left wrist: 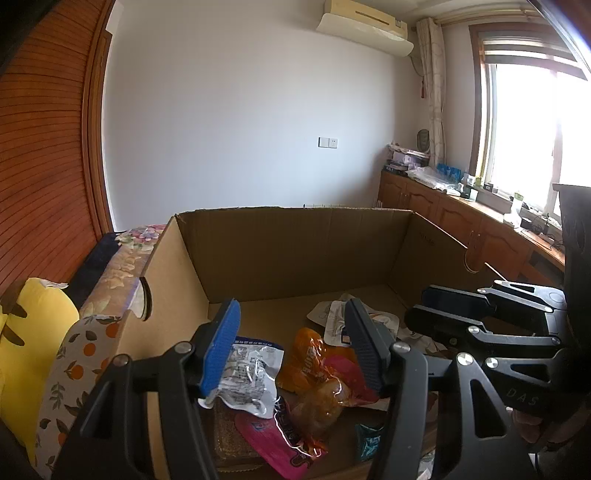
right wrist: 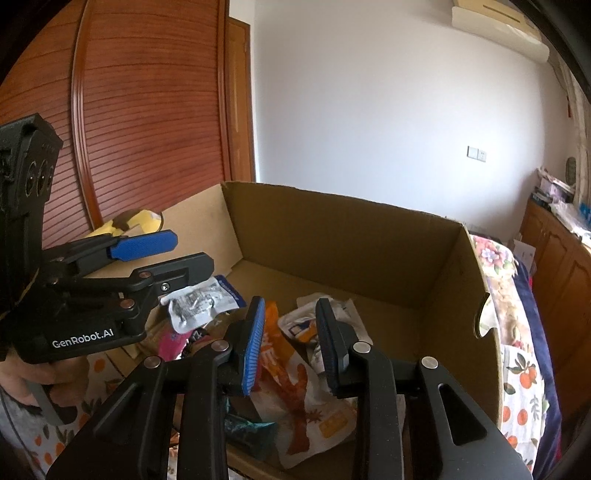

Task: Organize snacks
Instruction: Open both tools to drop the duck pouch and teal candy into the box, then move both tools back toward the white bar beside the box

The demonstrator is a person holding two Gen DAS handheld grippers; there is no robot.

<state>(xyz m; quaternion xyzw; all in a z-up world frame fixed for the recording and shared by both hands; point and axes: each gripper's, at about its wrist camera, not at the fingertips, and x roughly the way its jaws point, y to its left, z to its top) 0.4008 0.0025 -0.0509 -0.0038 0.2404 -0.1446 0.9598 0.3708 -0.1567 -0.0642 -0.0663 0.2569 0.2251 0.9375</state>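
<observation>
Mostly white-walled room, cardboard box (left wrist: 295,251) on floral bedspread (right wrist: 524,373); left gripper (left wrist: 291,350) and right gripper (right wrist: 291,343) both apart, empty.

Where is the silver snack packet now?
In the left wrist view, the silver packet lies inside the cardboard box, near its left wall, beside the orange packet.

Brown cardboard box (left wrist: 295,251), orange snack packet (left wrist: 314,365), orange-fruit-print cloth (left wrist: 70,369), blue-padded hand-held gripper (left wrist: 291,347).

An air conditioner (left wrist: 364,27) hangs high on the white wall, with a switch (left wrist: 328,142) lower down. Right, a curtain (left wrist: 434,85) flanks the window (left wrist: 532,129) above wooden cabinets (left wrist: 443,214). Left, a yellow cushion (left wrist: 26,332).
</observation>
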